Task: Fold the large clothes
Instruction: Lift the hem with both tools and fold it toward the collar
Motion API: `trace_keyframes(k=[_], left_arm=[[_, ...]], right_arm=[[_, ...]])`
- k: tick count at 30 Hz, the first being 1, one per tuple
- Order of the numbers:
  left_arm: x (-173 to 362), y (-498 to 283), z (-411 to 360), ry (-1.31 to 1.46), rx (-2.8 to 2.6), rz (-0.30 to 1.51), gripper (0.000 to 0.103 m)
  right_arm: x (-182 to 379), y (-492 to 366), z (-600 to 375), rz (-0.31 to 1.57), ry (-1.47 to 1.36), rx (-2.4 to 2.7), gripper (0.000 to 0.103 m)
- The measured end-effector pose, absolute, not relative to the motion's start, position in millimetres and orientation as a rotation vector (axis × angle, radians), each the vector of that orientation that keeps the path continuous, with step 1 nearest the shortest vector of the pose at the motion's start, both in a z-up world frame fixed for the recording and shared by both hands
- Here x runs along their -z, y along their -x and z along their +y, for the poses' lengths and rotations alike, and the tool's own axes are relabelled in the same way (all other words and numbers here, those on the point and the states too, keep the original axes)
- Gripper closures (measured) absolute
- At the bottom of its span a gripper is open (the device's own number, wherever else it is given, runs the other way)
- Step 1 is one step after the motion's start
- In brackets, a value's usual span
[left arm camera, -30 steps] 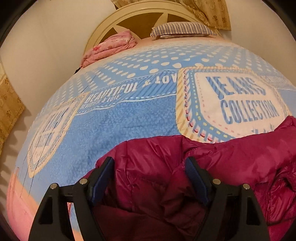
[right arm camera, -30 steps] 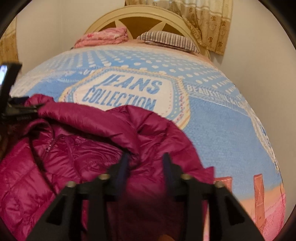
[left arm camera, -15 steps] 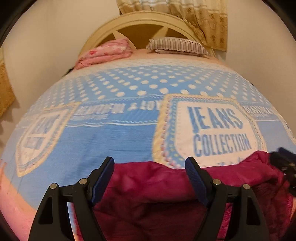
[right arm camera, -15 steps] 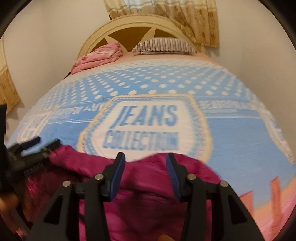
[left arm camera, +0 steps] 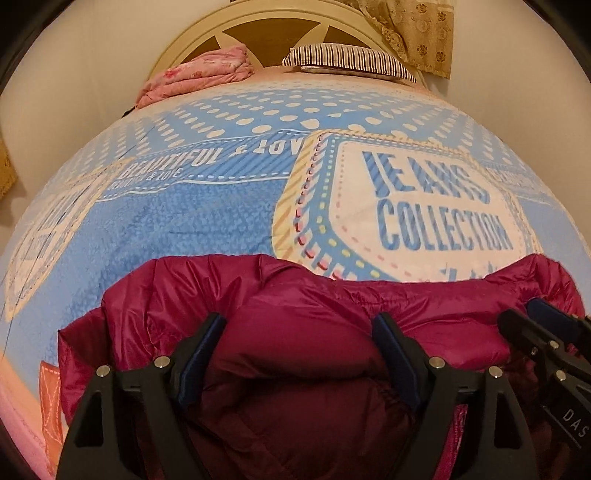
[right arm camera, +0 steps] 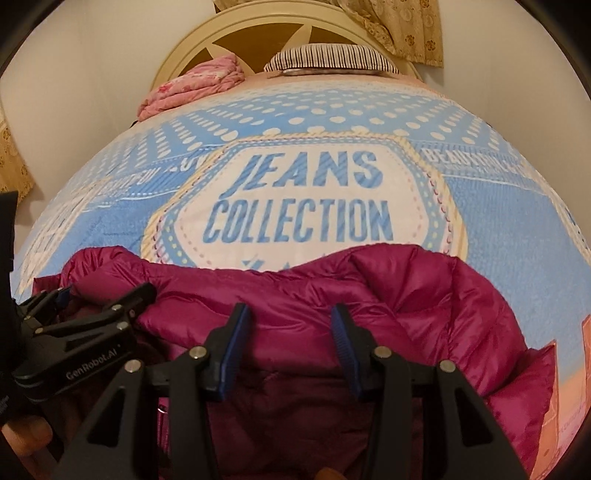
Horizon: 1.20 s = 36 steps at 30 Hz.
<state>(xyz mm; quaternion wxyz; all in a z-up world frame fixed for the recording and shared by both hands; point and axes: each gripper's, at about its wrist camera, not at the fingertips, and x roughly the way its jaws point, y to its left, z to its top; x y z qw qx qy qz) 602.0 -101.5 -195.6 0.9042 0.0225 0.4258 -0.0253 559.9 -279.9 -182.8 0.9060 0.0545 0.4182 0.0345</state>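
A magenta puffer jacket (left arm camera: 295, 302) lies bunched on the near part of the bed; it also shows in the right wrist view (right arm camera: 388, 288). My left gripper (left arm camera: 299, 332) is open, its fingers spread over the jacket's folded bulk. My right gripper (right arm camera: 290, 325) is open above the jacket, just right of the left one. The right gripper (left arm camera: 543, 325) shows at the right edge of the left wrist view. The left gripper (right arm camera: 99, 299) shows at the left of the right wrist view.
The bed has a blue spread (left arm camera: 207, 206) printed "JEANS COLLECTION". A pink folded blanket (left arm camera: 199, 77) and a striped pillow (left arm camera: 347, 59) lie by the headboard (left arm camera: 266, 22). Walls and curtains flank the bed.
Both grippers tilted up, then came back down over the jacket. The right gripper's jaws opened wider. The jacket's far part now lies folded toward me in a thicker roll.
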Motion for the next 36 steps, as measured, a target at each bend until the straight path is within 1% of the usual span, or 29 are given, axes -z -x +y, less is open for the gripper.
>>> trace_keyframes(k=[4, 16, 36], left_arm=[[200.6, -606.5, -102.2, -0.056, 0.043, 0.894, 0.018], [204.7, -606.9, -107.6, -0.099, 0.013, 0.892, 0.013], [206.7, -607.3, -113.6, -0.154, -0.028, 0.881, 0.009]], right_arm=[[190.2, -561.8, -279.4, 0.868, -0.122, -0.073, 0.055], [198.5, -565.9, -267.0, 0.882, -0.028, -0.026, 0.054], [201.5, -567.4, -255.8, 0.885, 0.056, 0.019, 0.054]])
